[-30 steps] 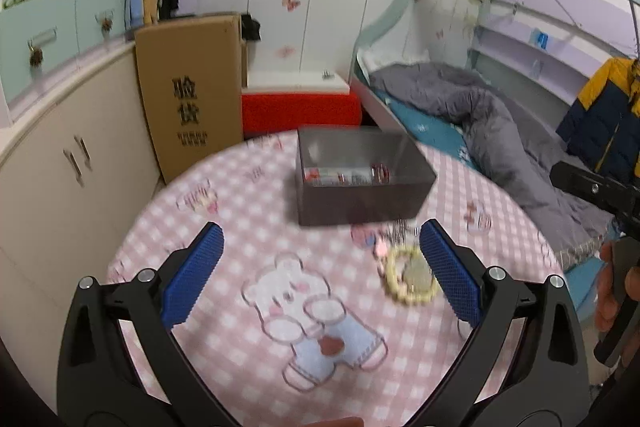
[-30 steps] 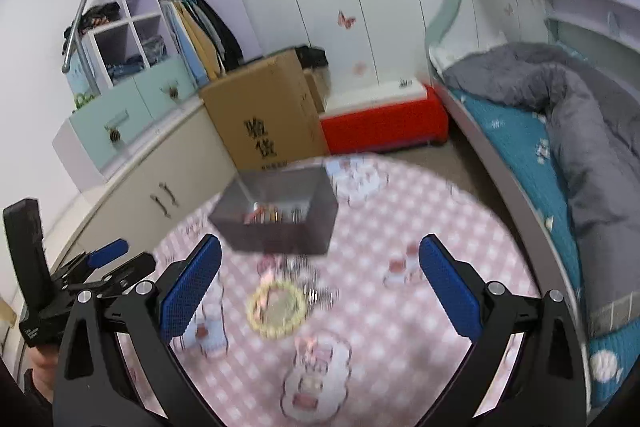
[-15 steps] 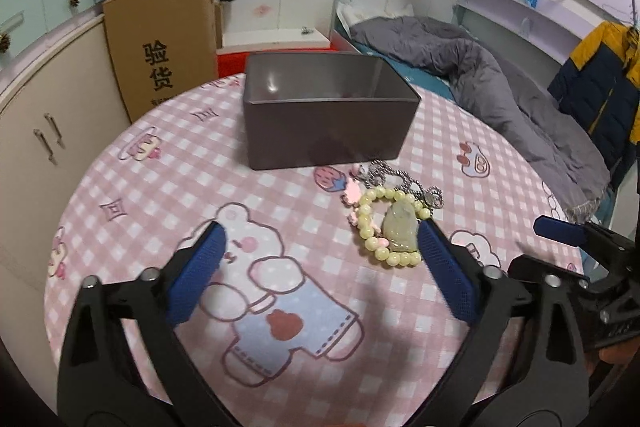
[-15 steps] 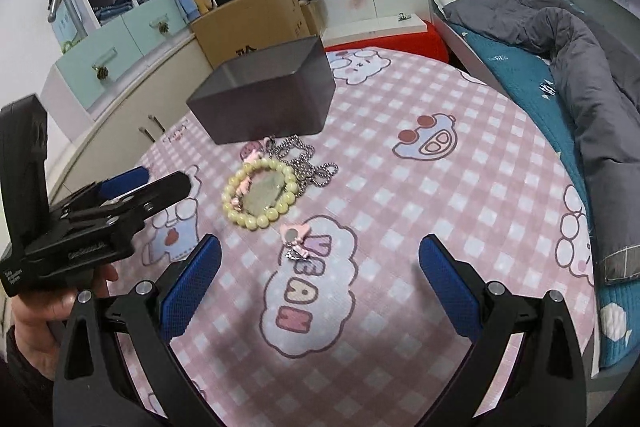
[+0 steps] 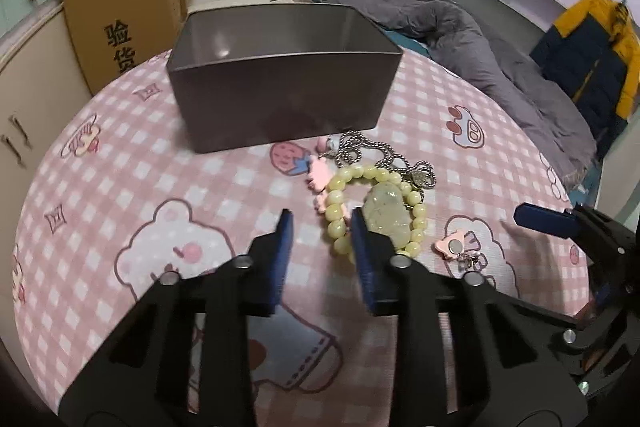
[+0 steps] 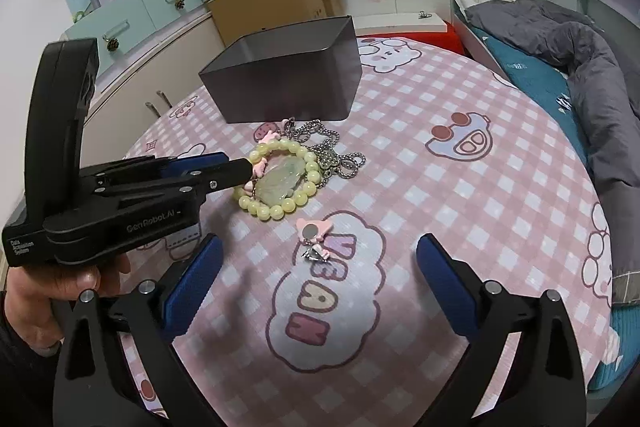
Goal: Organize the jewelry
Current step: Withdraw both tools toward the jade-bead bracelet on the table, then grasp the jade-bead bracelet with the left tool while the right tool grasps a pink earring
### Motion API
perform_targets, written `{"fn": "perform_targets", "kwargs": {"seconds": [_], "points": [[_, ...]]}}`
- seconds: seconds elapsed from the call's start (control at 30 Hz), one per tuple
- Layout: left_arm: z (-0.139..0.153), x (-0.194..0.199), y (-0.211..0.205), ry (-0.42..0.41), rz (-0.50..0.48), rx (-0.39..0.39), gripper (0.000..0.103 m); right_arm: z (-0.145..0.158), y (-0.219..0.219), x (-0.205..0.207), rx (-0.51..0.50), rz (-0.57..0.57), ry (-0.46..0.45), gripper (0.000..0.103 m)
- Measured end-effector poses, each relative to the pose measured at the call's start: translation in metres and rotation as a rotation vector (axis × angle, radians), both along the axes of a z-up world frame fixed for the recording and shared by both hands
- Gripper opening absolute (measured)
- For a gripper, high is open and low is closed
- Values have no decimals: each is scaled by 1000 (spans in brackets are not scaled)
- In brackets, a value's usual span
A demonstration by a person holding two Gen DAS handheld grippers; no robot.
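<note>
A yellow-green bead bracelet [image 5: 340, 205] with a pale jade pendant [image 5: 385, 215] lies on the pink checked tablecloth [image 5: 120, 195], beside a silver ball chain [image 5: 376, 151] and pink clips. It also shows in the right wrist view [image 6: 298, 151]. A dark grey open box [image 5: 280, 95] stands behind them. My left gripper [image 5: 320, 227] is partly closed, its jaws a narrow gap apart, with the right finger against the bracelet's near edge. My right gripper [image 6: 318, 253] is open and empty above a pink ear clip [image 6: 314, 231].
The round table's edge [image 5: 24, 211] curves along the left. A cardboard carton [image 5: 120, 19] and cupboards stand behind the table. A bed with a grey quilt [image 6: 580, 43] lies to the right.
Both grippers have come lower and closer to the jewelry. The left jaws have narrowed from wide open to a small gap by the bracelet. The right jaws stay wide.
</note>
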State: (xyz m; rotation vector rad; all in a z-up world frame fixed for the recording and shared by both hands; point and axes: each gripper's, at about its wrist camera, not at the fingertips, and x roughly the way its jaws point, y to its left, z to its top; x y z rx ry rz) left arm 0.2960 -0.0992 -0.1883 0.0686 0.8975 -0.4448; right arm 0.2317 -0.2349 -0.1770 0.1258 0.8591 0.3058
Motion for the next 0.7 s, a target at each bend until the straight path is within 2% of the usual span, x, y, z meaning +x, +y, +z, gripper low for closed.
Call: {"fn": "perform_targets", "kwargs": {"seconds": [0.07, 0.13, 0.2, 0.3, 0.4, 0.47, 0.6, 0.63, 0.67, 0.7], "points": [[0, 2, -3, 4, -25, -7, 12, -1, 2, 1, -2, 11, 0, 86], [1, 1, -6, 7, -46, -16, 9, -1, 4, 2, -10, 16, 0, 76], [2, 1, -7, 16, -60, -31, 9, -2, 6, 3, -17, 26, 4, 71], [2, 1, -6, 17, -55, -31, 10, -3, 10, 3, -29, 35, 2, 69], [2, 3, -9, 11, -53, 5, 11, -6, 14, 6, -44, 43, 3, 63], [2, 6, -9, 13, -34, 23, 17, -8, 17, 7, -53, 49, 10, 62], [0, 7, -10, 17, -65, -8, 16, -10, 20, 7, -63, 55, 9, 59], [-1, 7, -10, 17, -69, -19, 16, -10, 20, 8, -65, 55, 8, 56], [-2, 7, -9, 21, -73, -29, 9, -11, 20, 8, -64, 53, 8, 54], [-1, 7, -8, 26, -76, -46, 9, -10, 20, 8, -61, 53, 8, 47]]}}
